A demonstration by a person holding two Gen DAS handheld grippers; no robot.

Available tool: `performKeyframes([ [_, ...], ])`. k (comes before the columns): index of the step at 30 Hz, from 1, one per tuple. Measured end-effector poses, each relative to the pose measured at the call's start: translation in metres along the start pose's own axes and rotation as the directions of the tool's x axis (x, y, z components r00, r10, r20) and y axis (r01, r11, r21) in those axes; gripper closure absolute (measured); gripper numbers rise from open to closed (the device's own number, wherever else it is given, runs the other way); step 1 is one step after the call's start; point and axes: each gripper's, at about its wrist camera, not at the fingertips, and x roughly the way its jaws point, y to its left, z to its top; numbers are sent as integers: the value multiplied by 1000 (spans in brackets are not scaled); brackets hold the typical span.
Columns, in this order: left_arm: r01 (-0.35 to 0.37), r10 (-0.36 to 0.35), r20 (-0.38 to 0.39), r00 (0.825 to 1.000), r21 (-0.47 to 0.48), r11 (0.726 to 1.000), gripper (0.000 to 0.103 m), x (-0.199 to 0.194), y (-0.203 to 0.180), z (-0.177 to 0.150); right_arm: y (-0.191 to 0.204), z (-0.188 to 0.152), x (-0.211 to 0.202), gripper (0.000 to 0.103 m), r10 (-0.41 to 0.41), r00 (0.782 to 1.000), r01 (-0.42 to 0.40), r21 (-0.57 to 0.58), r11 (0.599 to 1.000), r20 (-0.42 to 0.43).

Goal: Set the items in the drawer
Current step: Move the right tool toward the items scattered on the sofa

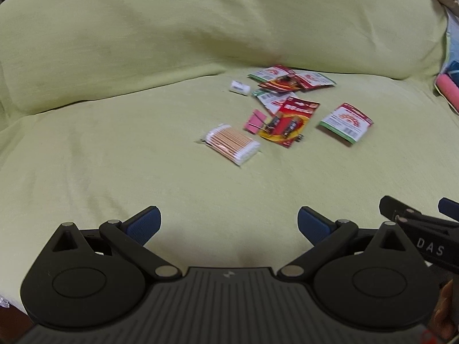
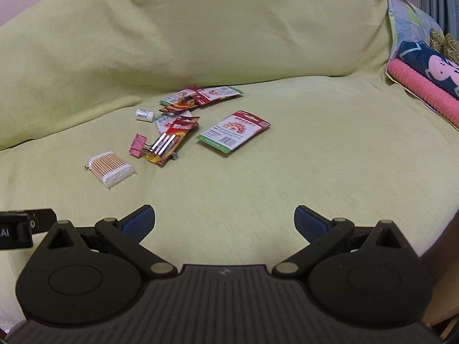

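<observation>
no drawer is seen in either view. items are left on the green sofa cover (image 2: 287, 172): cotton swabs pkt (image 2: 112, 170) nearest, battery pack (image 2: 169, 146) & sachets (image 2: 233, 131) just beyond it. left tool (image 1: 228, 226) & right tool (image 2: 224, 223) are held apart, w/ nothing gripped.

Matt woven green cloth cover (image 2: 258, 172); glossy plastic battery pack (image 2: 169, 143); clear film-wrapped cotton swabs (image 2: 112, 169); matt black plastic right gripper (image 2: 224, 223).
</observation>
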Motion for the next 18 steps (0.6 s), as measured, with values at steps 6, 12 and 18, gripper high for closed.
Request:
performKeyframes([
  [6,44,-43,21,999,-22,999,1,-9,11,5,11,2,-3,1,3,996,-4,7,1000,89],
  [12,-2,1,30,1000,16,1000,1,4,18,4,12,1,-11,1,23,982,-30,33,999,189],
  [18,-11,10,30,999,25,1000,1,12,18,-9,-3,-9,7,1,90,990,-91,7,996,110],
])
